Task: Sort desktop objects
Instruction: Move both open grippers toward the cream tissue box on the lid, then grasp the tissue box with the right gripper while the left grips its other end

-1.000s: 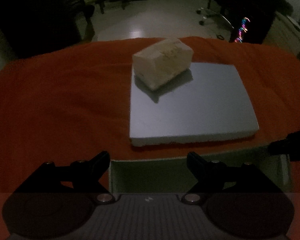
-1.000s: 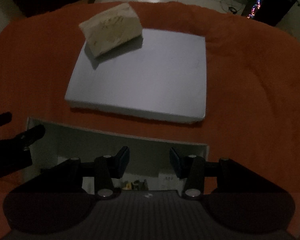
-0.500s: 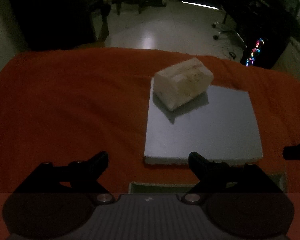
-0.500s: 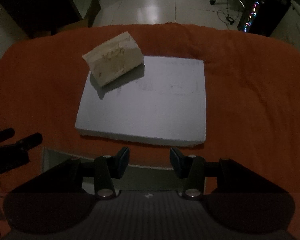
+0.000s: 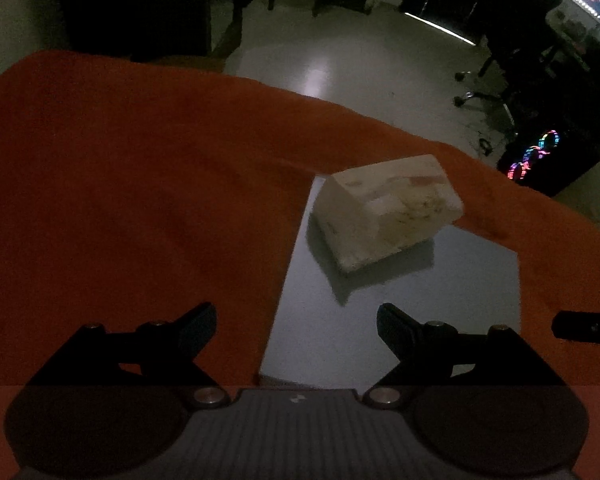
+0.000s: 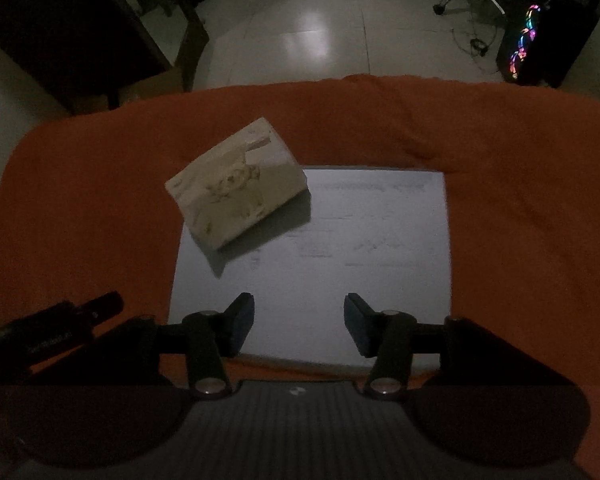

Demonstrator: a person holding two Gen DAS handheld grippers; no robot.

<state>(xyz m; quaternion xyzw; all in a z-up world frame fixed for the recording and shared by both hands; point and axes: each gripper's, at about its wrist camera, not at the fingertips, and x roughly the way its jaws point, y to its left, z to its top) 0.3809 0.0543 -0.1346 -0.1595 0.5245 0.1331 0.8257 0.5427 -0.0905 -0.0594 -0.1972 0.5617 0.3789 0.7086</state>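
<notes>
Over an orange-draped surface (image 6: 100, 208), the left hand-held gripper (image 5: 296, 326) hangs spread wide and empty, while the right hand-held gripper (image 6: 299, 326) is opening, nothing between its pads. Ahead of both, a cream box (image 6: 238, 188) lies on a flat grey box (image 6: 340, 248), its long axis diagonal.

Cloth-covered table (image 6: 100, 208) bears one flat board (image 6: 340, 280), lying level near the middle. On the board's far left corner sits a small box (image 6: 236, 192) — skewed to the board's edges, overhanging slightly. Beyond the table's far edge — open floor (image 6: 300, 28), with a lit computer case (image 6: 528, 36) at far right.
</notes>
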